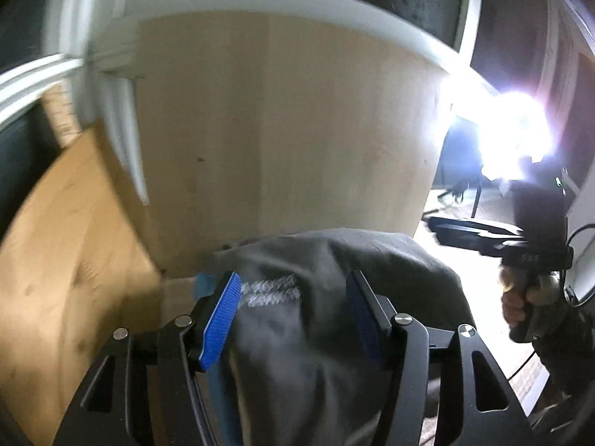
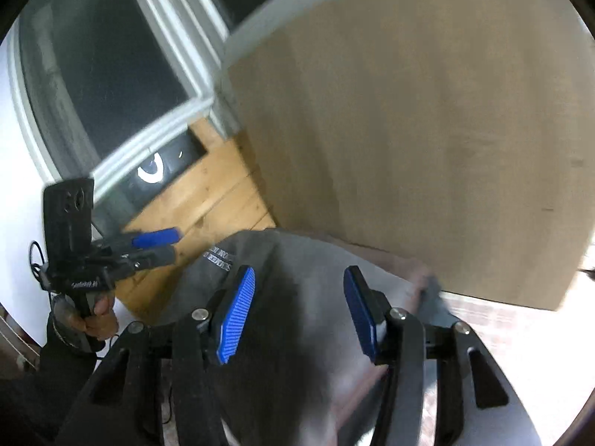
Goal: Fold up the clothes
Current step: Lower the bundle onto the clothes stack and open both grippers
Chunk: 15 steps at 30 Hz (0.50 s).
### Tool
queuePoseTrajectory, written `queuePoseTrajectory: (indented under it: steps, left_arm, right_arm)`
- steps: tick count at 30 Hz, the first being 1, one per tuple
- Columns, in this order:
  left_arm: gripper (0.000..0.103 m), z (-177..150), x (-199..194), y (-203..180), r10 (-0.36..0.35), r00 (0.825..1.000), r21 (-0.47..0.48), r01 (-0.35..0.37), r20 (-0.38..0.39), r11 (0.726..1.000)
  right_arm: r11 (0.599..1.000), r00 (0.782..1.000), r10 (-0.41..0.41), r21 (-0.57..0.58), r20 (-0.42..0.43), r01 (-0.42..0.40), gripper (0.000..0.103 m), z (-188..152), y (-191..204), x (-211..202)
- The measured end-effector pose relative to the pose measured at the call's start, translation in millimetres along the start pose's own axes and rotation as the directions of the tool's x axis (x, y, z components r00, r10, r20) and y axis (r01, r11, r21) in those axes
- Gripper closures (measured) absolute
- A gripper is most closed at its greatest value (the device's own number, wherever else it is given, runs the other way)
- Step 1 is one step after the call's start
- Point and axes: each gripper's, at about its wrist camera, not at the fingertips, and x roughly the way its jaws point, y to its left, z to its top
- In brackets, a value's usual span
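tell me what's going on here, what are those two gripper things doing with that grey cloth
A person holds a gripper in each hand over a grey garment with white printed lettering, lying by a light wooden panel. The left gripper and the right gripper are both open, fingers spread above the fabric, with nothing pinched. The views are motion-blurred. The garment looks bunched rather than neatly folded, so the folding seems unfinished.
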Motion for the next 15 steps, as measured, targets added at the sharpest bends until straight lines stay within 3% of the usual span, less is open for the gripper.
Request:
queuePoseTrajectory:
  steps: [3,4,6,9,10,13,15]
  left_arm:
    - [0.042,-15.5,50.0,10.4,0.07,0.989,0.034,-0.066,-0.13,0.997]
    - [0.041,-24.9,62.7,20.5,0.056,0.981,-0.006,-0.058,-0.187,0.998]
    - [0.041,-23.6,64.0,38.5,-0.024,0.983,-0.116,0.003,-0.184,0.993]
    - [0.046,-17.0,17.0,20.6,0.056,0.989,-0.045,-0.063,-0.136,0.997]
    - [0.047,-15.2,-2.1,9.4,0.089,0.989,-0.005,-0.09,-0.117,0.996]
    - [0.046,-21.7,-62.3,-23.1,0.06,0.997,0.03,-0.059,-0.05,0.998]
    - [0.045,-33.6,-81.8,-37.5,0.034,0.999,0.053,-0.032,-0.035,0.998]
  right_arm:
    - [0.999,0.999,-0.013,-0.04,-0.031,0.012,0.055,3.8,3.8,21.0]
    - [0.998,0.999,-0.017,-0.053,-0.041,0.015,0.055,5.1,5.1,27.9]
    - [0.997,0.998,-0.027,-0.08,-0.061,0.022,0.056,7.7,7.7,41.9]
    - [0.993,0.996,-0.035,-0.119,-0.081,0.025,0.056,11.1,13.3,55.7]
    - [0.992,0.998,-0.016,-0.125,-0.058,0.008,0.056,9.6,20.5,38.6]
    - [0.991,0.999,0.031,-0.133,-0.014,-0.033,0.056,-4.2,39.0,-7.8]
    - [0.993,0.998,0.066,-0.096,-0.019,-0.068,0.056,-23.7,43.8,-24.6]
